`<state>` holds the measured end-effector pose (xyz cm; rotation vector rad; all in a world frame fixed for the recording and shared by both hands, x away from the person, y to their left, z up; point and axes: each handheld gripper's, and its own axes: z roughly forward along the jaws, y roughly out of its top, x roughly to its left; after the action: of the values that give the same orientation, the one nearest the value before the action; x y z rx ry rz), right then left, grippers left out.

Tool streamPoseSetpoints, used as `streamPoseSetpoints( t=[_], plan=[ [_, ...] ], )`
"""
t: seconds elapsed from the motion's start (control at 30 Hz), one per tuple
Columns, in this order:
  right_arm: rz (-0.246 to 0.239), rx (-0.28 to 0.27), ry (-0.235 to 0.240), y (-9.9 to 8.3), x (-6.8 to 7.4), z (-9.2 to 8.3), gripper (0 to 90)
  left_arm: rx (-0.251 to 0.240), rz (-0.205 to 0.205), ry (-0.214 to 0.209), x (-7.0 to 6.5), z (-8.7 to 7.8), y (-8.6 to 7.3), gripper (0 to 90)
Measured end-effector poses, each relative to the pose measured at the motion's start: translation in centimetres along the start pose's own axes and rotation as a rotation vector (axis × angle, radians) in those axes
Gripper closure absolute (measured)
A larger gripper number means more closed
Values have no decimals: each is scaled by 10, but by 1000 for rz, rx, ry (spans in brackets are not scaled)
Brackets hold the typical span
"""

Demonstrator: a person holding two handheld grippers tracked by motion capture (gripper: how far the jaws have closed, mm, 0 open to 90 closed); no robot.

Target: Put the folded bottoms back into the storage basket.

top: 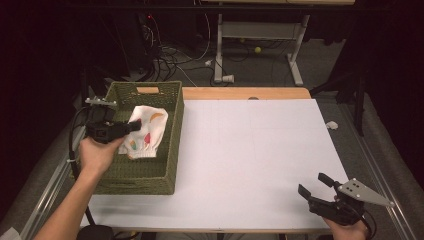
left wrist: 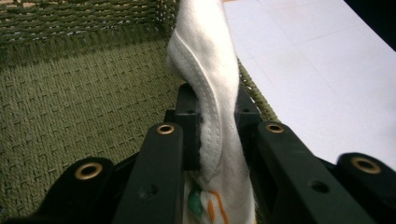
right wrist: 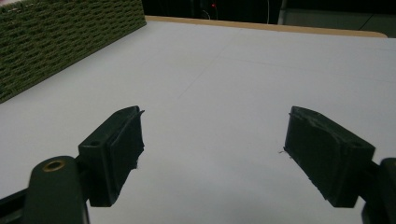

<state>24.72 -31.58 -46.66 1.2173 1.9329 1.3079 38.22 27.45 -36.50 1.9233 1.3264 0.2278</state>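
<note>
- Right gripper (top: pixel 316 184) sits at the near right corner of the table (top: pixel 250 165), held low, jaws spread wide with nothing between them. Right gripper view: flat black rubbery pads (right wrist: pixel 122 148), bare white surface between.
- Right hand (top: pixel 345 231) wraps the handle at the near edge; grey three-cornered plate on top.
- Table top is a smooth white sheet, matte, faint fold lines; wooden strip along the far edge.
- Left forearm comes in from the near left corner; left hand (top: pixel 97 152) holds its gripper over the basket.
- Left gripper (top: pixel 134 126) is clamped on the cloth (top: pixel 146 131), biting its left edge. Left gripper view: jaws pinch a stitched hem, fabric bunched upright between them (left wrist: pixel 212 93).
- Cloth: soft white knit, small orange, green and red prints, limp, draping over the basket's inner right side. Can't tell whether the lower end touches the floor of the basket.
- Basket (top: pixel 172 150): rectangular, olive green woven cord, coarse ribbed texture, cut-out handle in the far wall. Sits along the left edge of the table.
- Step, my read: cloth gripped and being handled in the basket; direction of travel unclear.
- Next move needs a firm pinch and clearance over the right wall; a loose hem may snag the weave.
</note>
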Motion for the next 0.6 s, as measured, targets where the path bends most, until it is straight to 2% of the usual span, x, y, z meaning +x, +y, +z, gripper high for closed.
streamPoseSetpoints(
  t=[0.17,0.6],
  plan=[
    [1,0,-1,0,0,0,201,15,0,15,2,9,2,758],
    [-1,0,1,0,0,0,201,25,-44,0,9,30,9,757]
  ],
)
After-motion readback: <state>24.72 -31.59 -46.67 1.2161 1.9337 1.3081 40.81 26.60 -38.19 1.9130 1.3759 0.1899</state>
